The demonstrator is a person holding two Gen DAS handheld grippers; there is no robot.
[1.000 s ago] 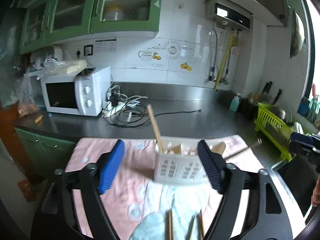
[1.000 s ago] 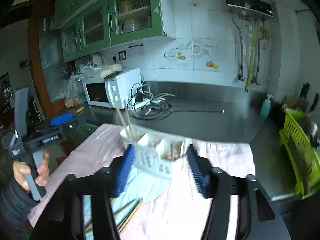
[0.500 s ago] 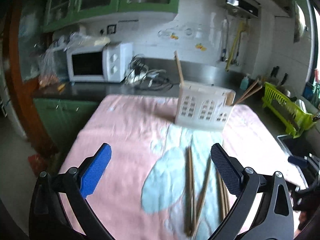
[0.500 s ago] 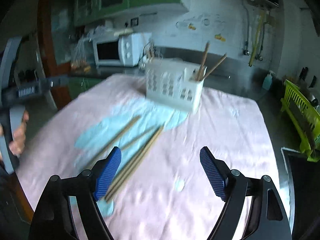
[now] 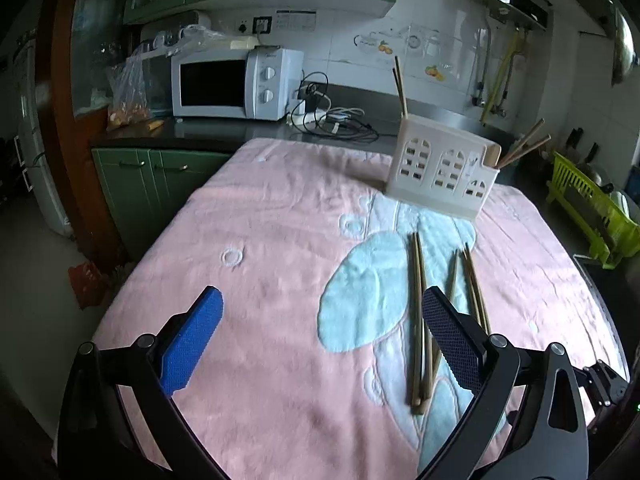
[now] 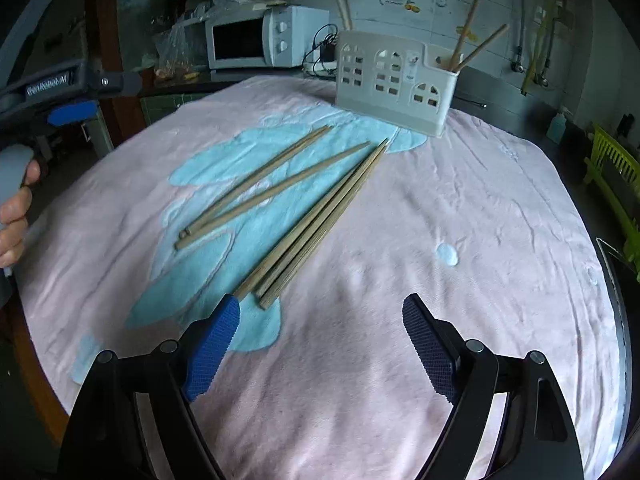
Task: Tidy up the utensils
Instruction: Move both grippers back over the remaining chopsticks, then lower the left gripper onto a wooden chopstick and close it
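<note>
A white plastic utensil holder (image 5: 440, 168) (image 6: 394, 80) with window cutouts stands at the far end of the pink blanket, with a few wooden chopsticks upright in its end compartments. Several loose chopsticks (image 5: 418, 308) (image 6: 316, 224) lie on the blue patch in front of it. My left gripper (image 5: 320, 300) hovers wide open over the blanket, the chopsticks just beside its right finger. My right gripper (image 6: 322, 308) is open too, its left finger next to the near ends of the chopstick bundle. Neither holds anything. In the right wrist view, a hand (image 6: 16, 216) at the left edge grips the left gripper's handle.
The pink and blue blanket (image 5: 260, 240) covers the table. Behind it runs a dark counter with a white microwave (image 5: 236, 84), tangled cables (image 5: 336, 120) and a plastic bag. A lime-green dish rack (image 5: 592, 208) sits at the right. Green cabinets stand at the left.
Both grippers pulled back and down from the holder toward the near end of the table. Their jaws spread wider. The loose chopsticks on the blanket came fully into view.
</note>
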